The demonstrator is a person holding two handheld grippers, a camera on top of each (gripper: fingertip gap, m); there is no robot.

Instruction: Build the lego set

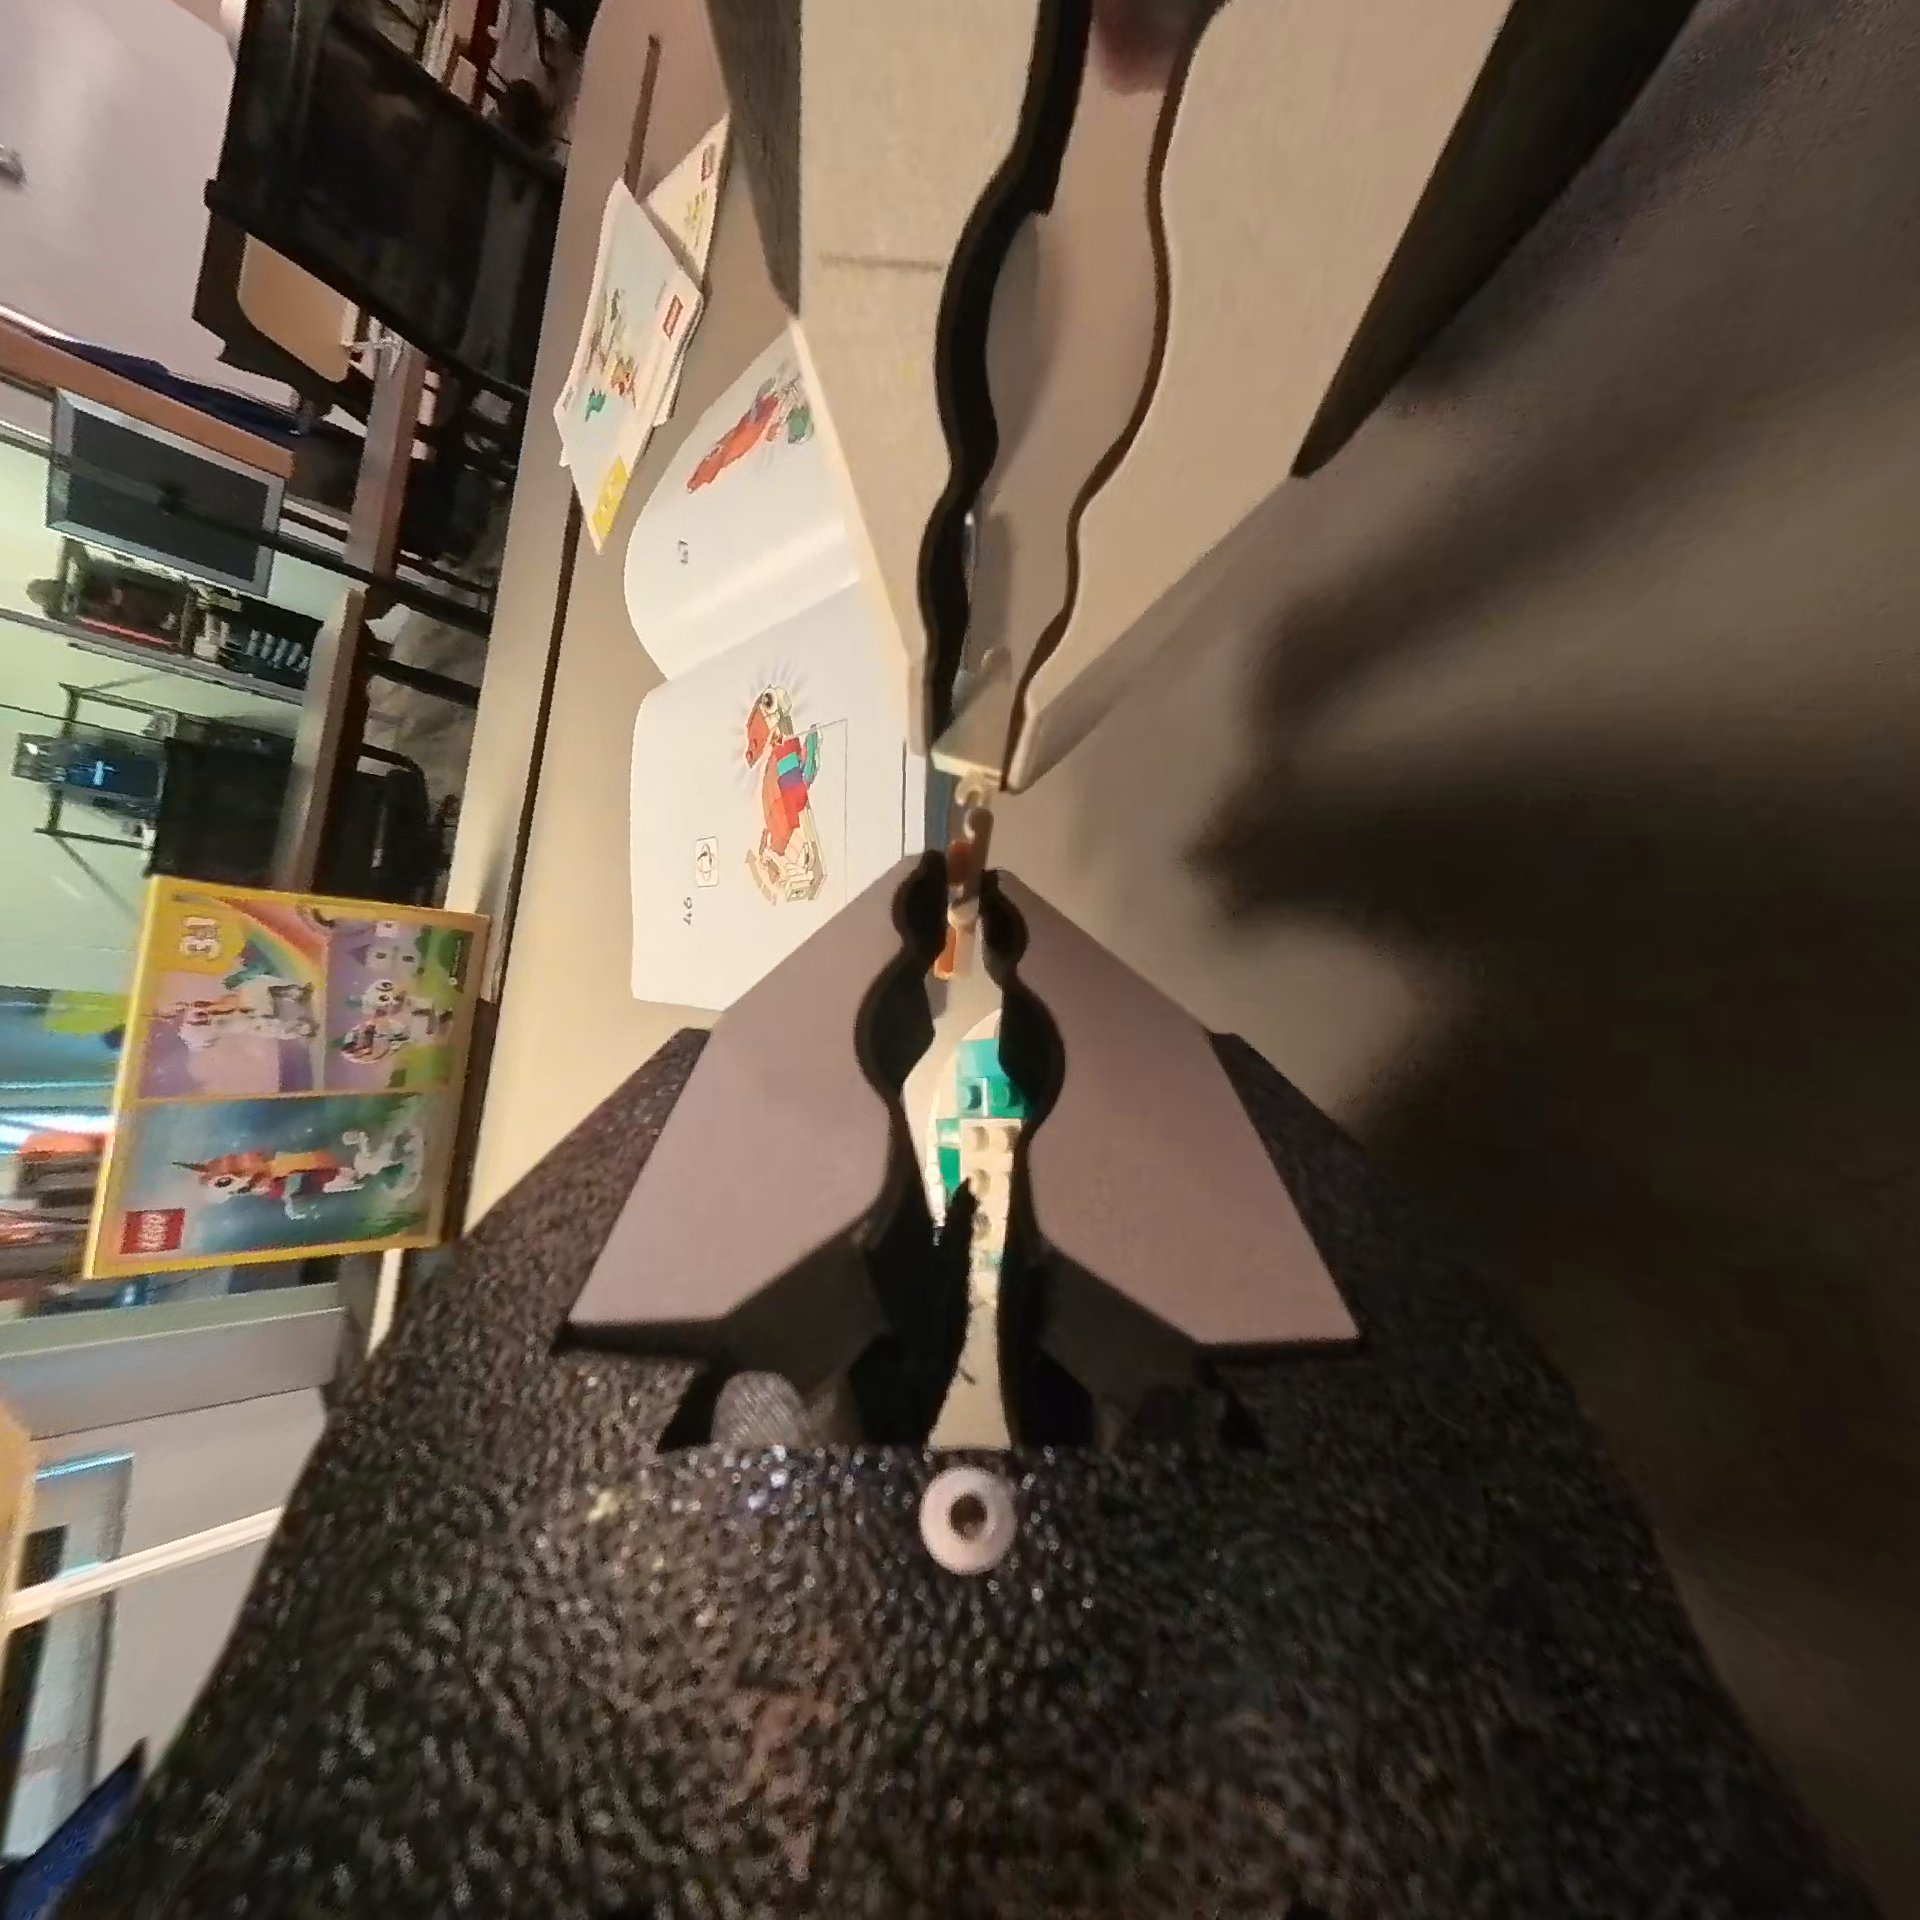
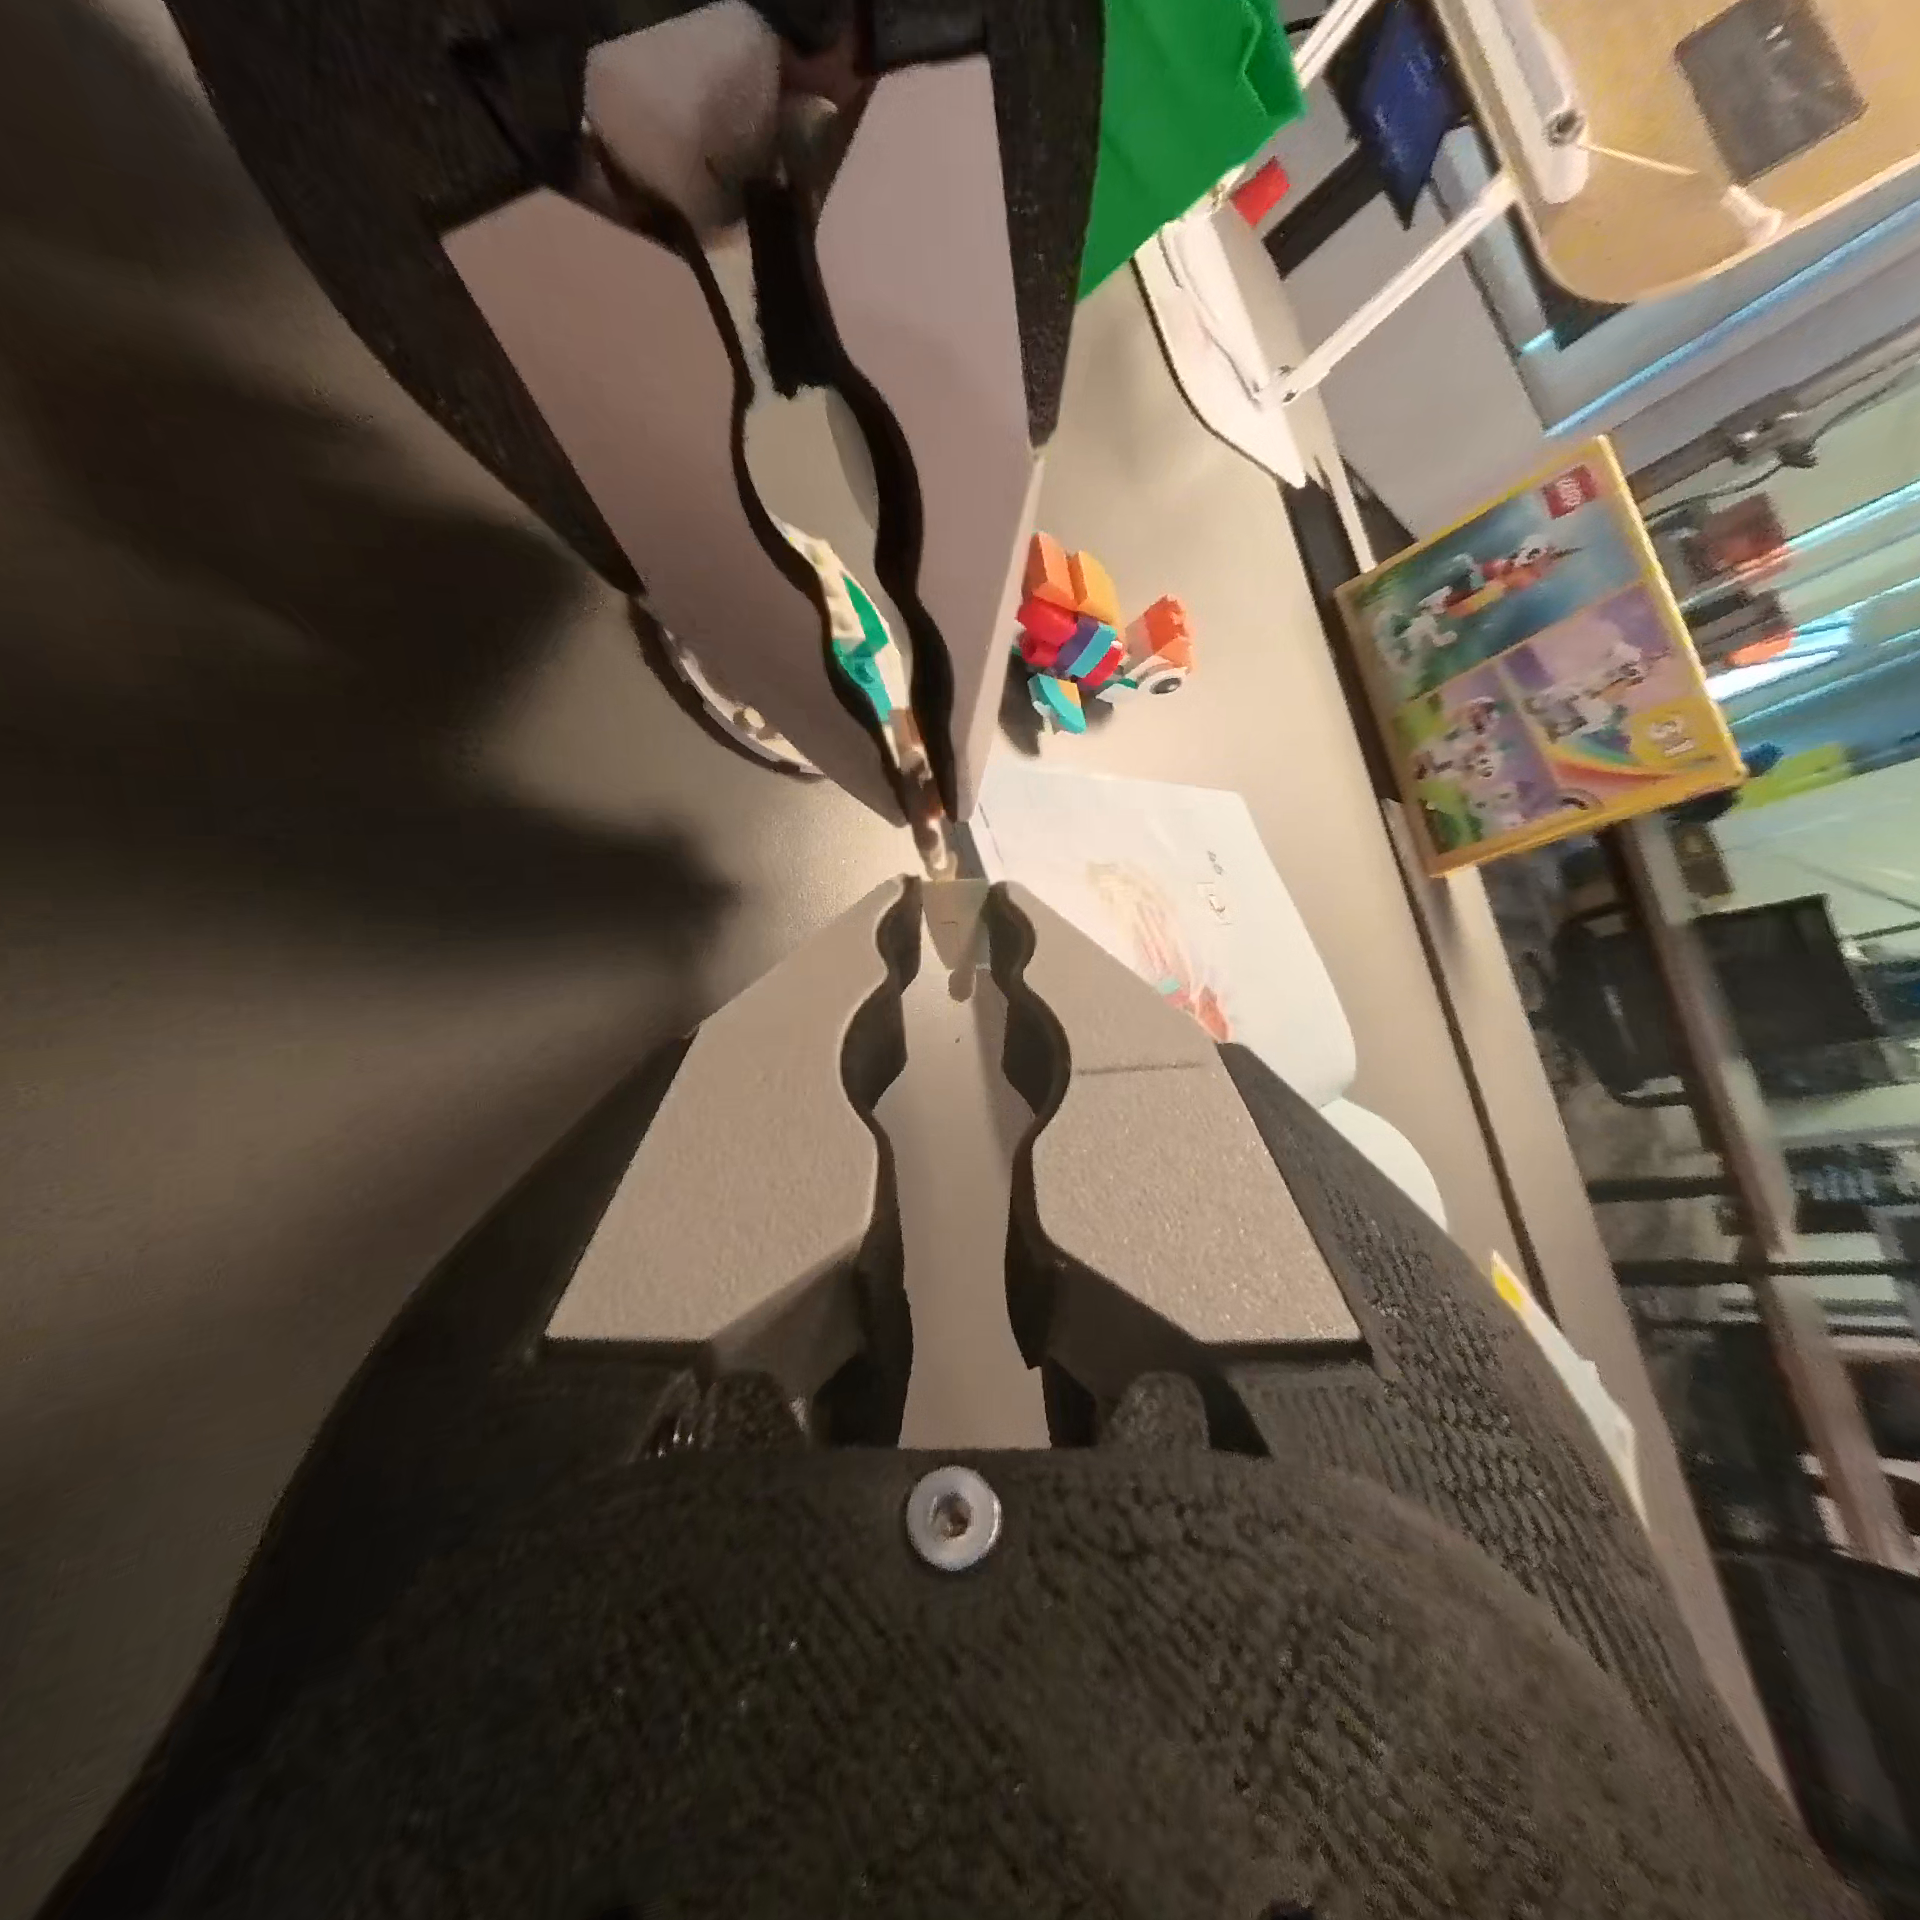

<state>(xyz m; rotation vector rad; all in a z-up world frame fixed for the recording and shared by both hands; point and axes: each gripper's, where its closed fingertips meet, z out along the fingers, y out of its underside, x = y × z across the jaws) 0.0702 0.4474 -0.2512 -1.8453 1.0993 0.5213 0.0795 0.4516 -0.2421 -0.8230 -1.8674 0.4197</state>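
Observation:
My left gripper [image 1: 961, 883] is shut on a small teal and white brick assembly [image 1: 982, 1127]. An orange and white part [image 1: 958, 914] of the assembly sticks out past the fingertips. My right gripper [image 2: 951, 896] is shut on a small pale piece [image 2: 958, 935]. The two grippers meet tip to tip above the table, and the pale piece [image 1: 971, 805] touches the end of the orange part. The right gripper [image 1: 971, 764] comes in from the top of the left wrist view. The left gripper [image 2: 935, 805] with the assembly [image 2: 857, 634] comes in from the top of the right wrist view.
A partly built orange, red and teal model [image 2: 1091, 644] stands on the grey table [image 2: 1143, 436]. An open instruction booklet [image 1: 748, 790] lies beyond the fingertips, with more booklets [image 1: 634, 343] behind it. The yellow set box [image 2: 1538, 665] stands at the table edge. A green cloth [image 2: 1174, 125] is nearby.

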